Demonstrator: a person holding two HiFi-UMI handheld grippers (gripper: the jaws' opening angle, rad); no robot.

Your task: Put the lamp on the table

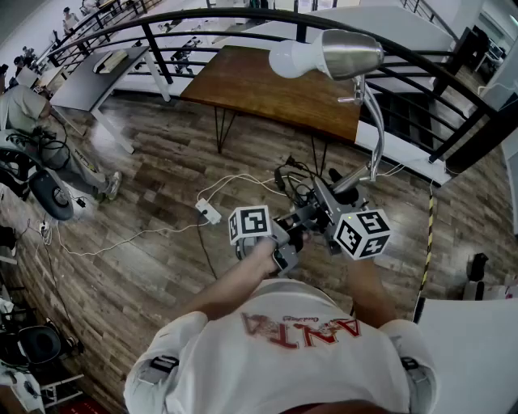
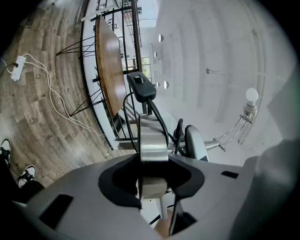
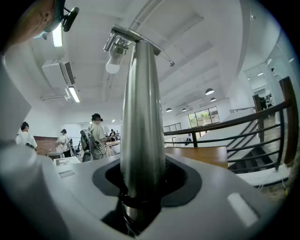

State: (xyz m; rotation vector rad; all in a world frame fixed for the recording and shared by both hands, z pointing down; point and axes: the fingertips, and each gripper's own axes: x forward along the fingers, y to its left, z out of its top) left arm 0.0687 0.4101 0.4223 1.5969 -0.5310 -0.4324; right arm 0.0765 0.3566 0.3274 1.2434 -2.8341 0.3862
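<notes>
I carry a silver desk lamp off the floor with both grippers. In the head view its shade and white bulb (image 1: 324,55) hang over the near right corner of the brown wooden table (image 1: 267,85), and the curved neck (image 1: 374,121) runs down to my grippers. My left gripper (image 1: 283,242) is shut on the lamp's metal base (image 2: 152,140); a black switch (image 2: 141,84) on its cord sticks up beyond the jaws. My right gripper (image 1: 328,214) is shut on the tapered metal stem (image 3: 142,117), with the bulb (image 3: 112,65) above it.
A black railing (image 1: 202,18) curves behind the table, with stairs (image 1: 421,113) at the right. On the wooden floor lie a white power strip (image 1: 208,212) and loose cables. A seated person (image 1: 24,109) is at the far left. A white surface (image 1: 473,348) lies at the lower right.
</notes>
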